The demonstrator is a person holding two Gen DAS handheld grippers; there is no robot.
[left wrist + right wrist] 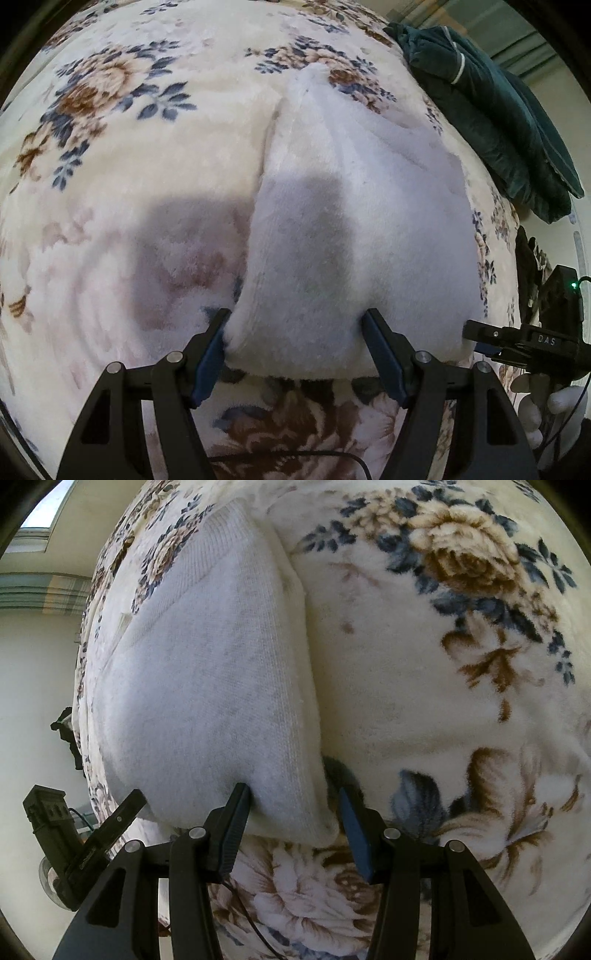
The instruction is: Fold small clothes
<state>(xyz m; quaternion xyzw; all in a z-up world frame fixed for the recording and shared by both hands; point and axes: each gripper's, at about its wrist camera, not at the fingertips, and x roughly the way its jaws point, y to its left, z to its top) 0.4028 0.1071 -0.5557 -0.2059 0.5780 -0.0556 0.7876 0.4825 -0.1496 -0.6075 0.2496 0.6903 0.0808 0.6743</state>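
At the near hem of the white garment point(332, 221) on the floral blanket point(110, 129), left gripper point(297, 328) and right gripper point(291, 805) stand spread, astride each corner. Recommend closing both squarely on the hem before lifting evenly.

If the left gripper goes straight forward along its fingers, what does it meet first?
The left gripper is open, and the near edge of the white garment already lies between its fingers, so it probably meets that first. The floral blanket lies underneath; depth is unclear.
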